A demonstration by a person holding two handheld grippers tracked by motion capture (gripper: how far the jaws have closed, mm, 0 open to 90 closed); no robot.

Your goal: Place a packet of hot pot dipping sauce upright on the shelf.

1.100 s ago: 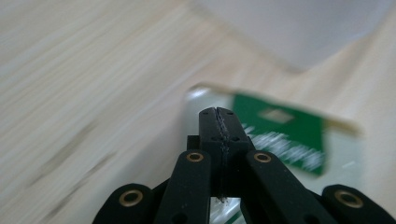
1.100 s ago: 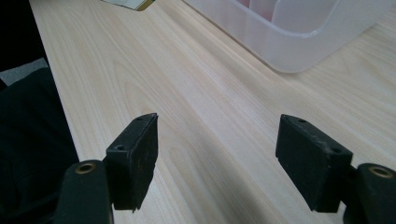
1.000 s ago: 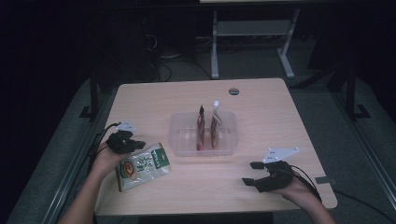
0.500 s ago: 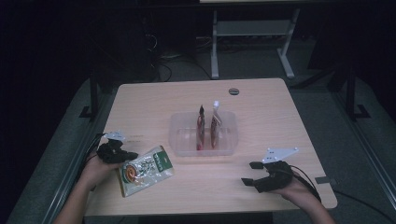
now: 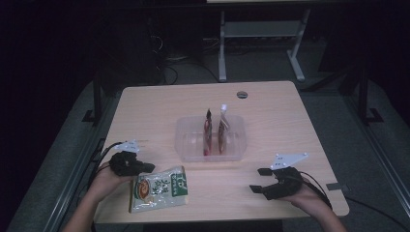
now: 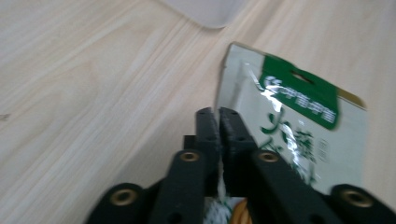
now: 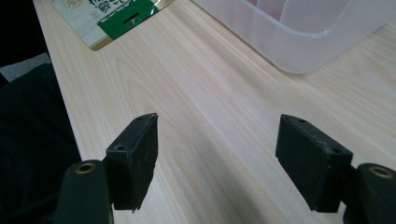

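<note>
Seemingly light, limp and slick, the pouch is pinched at its 9 o'clock edge by the left gripper, whose jaws have just been easing open; the right gripper is held wide and empty.

On the table: 1 clear plastic tub with 2 pouches standing upright inside, 1 green-and-white snack packet lying flat at near left, and 2 grippers, left gripper and right gripper.

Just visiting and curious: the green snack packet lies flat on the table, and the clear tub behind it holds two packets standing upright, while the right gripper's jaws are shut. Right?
Not quite. The right gripper has its jaws wide open with nothing between them, as the right gripper view shows. The green snack packet does lie flat, and the clear tub holds two packets upright.
</note>
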